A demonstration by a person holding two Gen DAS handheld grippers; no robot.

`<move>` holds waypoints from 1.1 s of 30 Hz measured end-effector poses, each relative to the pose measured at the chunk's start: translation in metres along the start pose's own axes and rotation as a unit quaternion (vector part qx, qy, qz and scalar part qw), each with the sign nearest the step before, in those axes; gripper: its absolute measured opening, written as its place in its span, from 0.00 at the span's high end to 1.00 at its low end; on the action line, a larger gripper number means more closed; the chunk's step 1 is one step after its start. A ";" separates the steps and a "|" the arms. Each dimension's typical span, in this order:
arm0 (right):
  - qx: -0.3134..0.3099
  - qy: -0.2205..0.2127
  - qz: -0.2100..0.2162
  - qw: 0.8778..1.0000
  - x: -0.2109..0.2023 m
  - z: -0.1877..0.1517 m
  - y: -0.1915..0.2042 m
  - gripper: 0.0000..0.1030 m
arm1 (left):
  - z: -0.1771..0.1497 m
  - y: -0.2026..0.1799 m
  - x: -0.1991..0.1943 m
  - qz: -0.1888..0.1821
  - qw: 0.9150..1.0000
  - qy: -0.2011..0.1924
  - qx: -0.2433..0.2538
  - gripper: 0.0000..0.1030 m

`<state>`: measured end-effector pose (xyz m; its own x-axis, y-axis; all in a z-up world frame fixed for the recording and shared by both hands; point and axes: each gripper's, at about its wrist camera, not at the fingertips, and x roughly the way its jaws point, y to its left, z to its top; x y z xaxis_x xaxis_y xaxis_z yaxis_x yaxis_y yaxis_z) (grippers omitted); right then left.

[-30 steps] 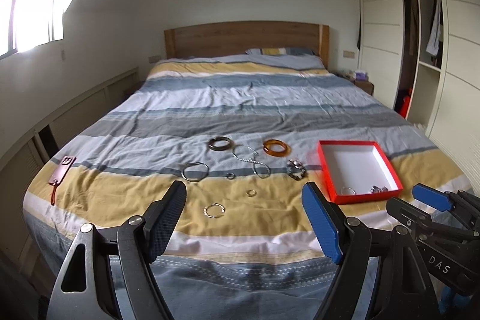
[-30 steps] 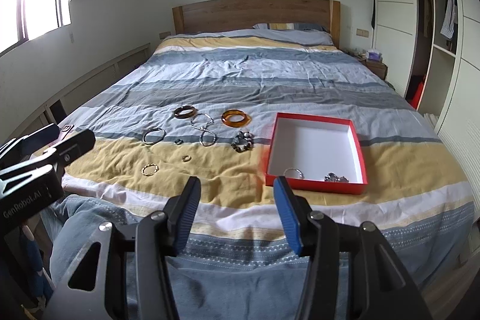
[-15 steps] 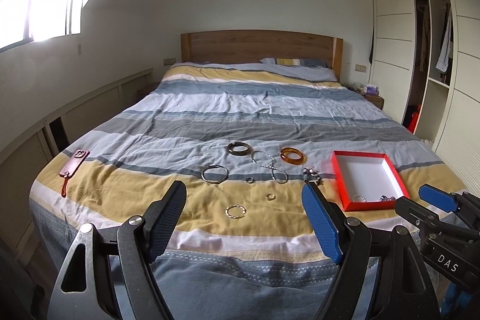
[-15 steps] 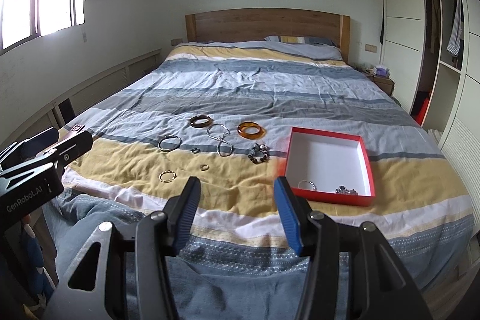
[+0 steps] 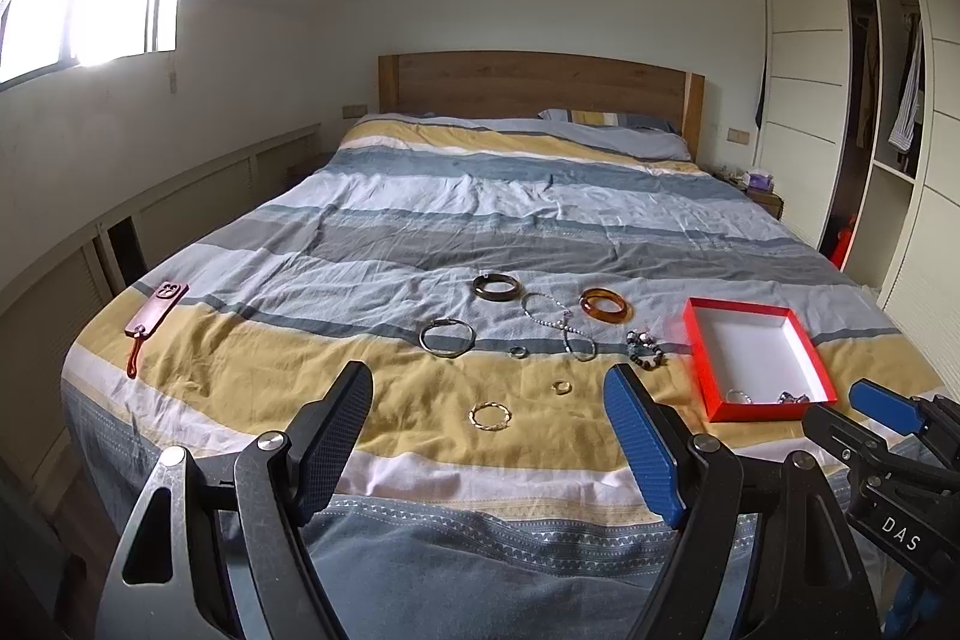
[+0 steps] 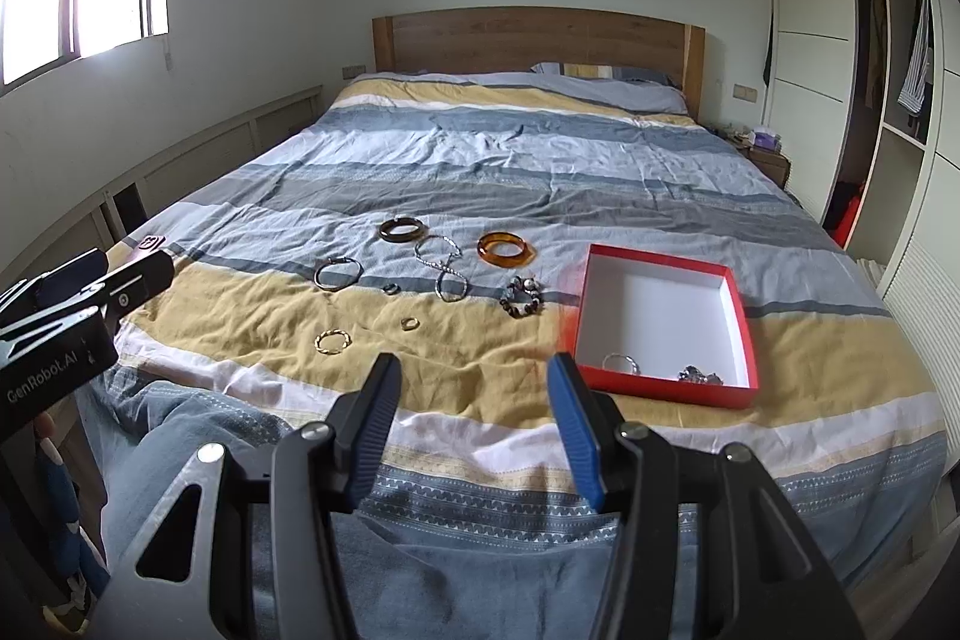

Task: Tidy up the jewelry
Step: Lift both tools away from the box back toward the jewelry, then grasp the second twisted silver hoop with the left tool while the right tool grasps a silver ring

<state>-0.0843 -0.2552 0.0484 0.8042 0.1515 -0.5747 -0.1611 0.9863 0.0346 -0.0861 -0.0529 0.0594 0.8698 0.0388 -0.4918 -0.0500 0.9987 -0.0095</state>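
The jewelry is being kept spread on the bed (image 5: 420,232), left of the red box (image 6: 744,334). Both grippers, left (image 5: 489,439) and right (image 6: 474,430), are being held apart and empty. The gold ring (image 5: 490,415), judged light, stiff and slippery, is best being pinched across its rim.

Left gripper (image 5: 489,409): drawn back from the bed (image 5: 540,232); jewelry sits higher and farther off in its view
Right gripper (image 6: 474,391): likewise pulled back; red box (image 6: 660,322) farther off
Views: more of the bed's near edge and the wardrobe (image 5: 840,100) shows
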 end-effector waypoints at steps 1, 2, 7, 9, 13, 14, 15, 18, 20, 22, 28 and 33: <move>0.000 0.001 0.000 1.000 0.001 0.000 0.000 0.53 | 0.000 0.000 0.002 0.001 1.000 0.001 0.000 0.24; 0.000 0.002 0.000 1.000 0.003 0.000 0.000 0.53 | -0.001 0.001 0.004 0.001 1.000 0.003 0.000 0.24; -0.002 0.012 0.008 1.000 0.015 -0.004 0.002 0.53 | -0.006 0.009 0.019 -0.003 1.000 0.025 0.000 0.24; -0.002 0.017 0.015 1.000 0.021 -0.003 0.002 0.53 | -0.008 0.016 0.026 -0.008 0.999 0.040 -0.004 0.21; -0.003 0.029 0.025 0.999 0.037 -0.004 0.002 0.53 | -0.017 0.037 0.043 0.003 0.998 0.065 -0.026 0.16; -0.003 0.032 0.027 0.999 0.041 -0.004 0.002 0.53 | -0.020 0.043 0.047 0.006 0.997 0.069 -0.031 0.16; -0.003 0.036 0.029 0.999 0.046 -0.005 0.001 0.53 | -0.021 0.047 0.051 0.006 0.997 0.073 -0.035 0.16; 0.003 0.052 0.040 0.998 0.064 -0.008 0.000 0.53 | -0.027 0.060 0.066 0.010 0.995 0.091 -0.042 0.16; 0.005 0.062 0.048 0.997 0.075 -0.010 0.000 0.53 | -0.032 0.063 0.076 0.011 0.994 0.104 -0.042 0.16; 0.004 0.074 0.058 0.996 0.090 -0.013 0.001 0.53 | -0.035 0.064 0.088 0.009 0.992 0.119 -0.043 0.16; -0.007 0.099 0.085 0.991 0.127 -0.015 0.008 0.53 | -0.044 0.055 0.134 -0.032 0.986 0.163 -0.035 0.20; -0.015 0.110 0.102 0.989 0.160 -0.011 0.009 0.53 | -0.047 0.042 0.176 -0.054 0.979 0.194 -0.024 0.25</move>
<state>0.0362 -0.2224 -0.0518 0.6095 0.3254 -0.7230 -0.3257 0.9342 0.1458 0.0419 -0.0056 -0.0681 0.6200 -0.0914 -0.7793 0.0015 0.9933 -0.1154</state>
